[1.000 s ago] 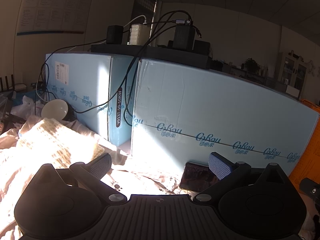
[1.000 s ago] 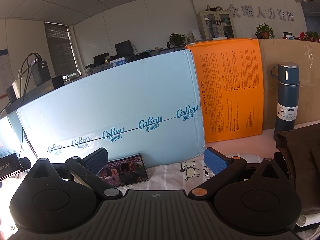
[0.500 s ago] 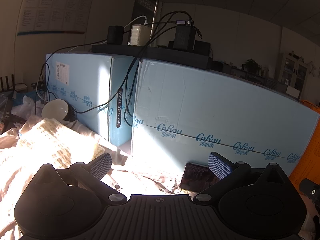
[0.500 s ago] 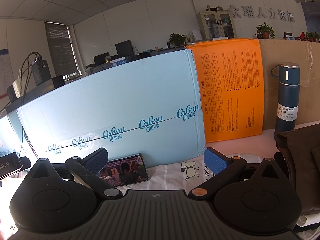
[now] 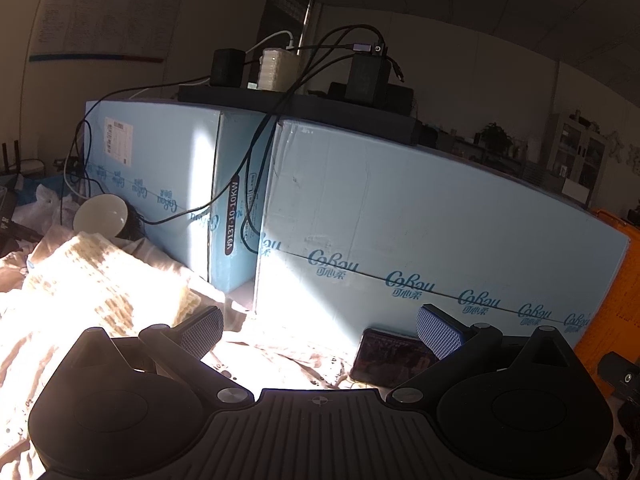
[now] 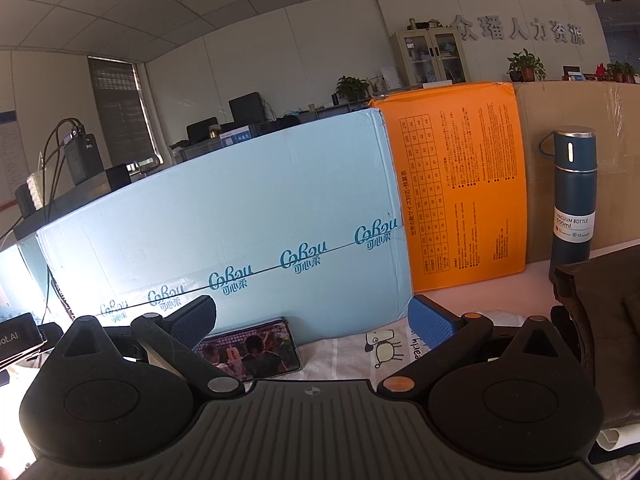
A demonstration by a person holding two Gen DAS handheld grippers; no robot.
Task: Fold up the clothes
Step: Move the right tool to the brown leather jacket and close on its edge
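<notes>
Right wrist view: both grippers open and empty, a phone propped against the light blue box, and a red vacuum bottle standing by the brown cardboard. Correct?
Not quite. The vacuum bottle is dark blue, not red, as the right wrist view shows. The rest holds: the left gripper and right gripper are open and empty, and the phone leans against the light blue box.

Boxes standing in a row along the back of a cloth-covered surface, with small things set before and upon them.

The long box (image 6: 224,216) is the landmark: a phone (image 6: 250,350) leans against its foot, on the printed sheet (image 6: 344,356) spread before it. To its right stands a second box (image 6: 460,184), then a bottle (image 6: 573,196) further right, with a garment (image 6: 600,320) lying just before the bottle. To its left stands another box (image 5: 160,176); a slab bearing adapters (image 5: 366,76) and cables lies across both tops. A textured cloth (image 5: 100,280) and a bowl (image 5: 100,216) lie before that left box.
</notes>
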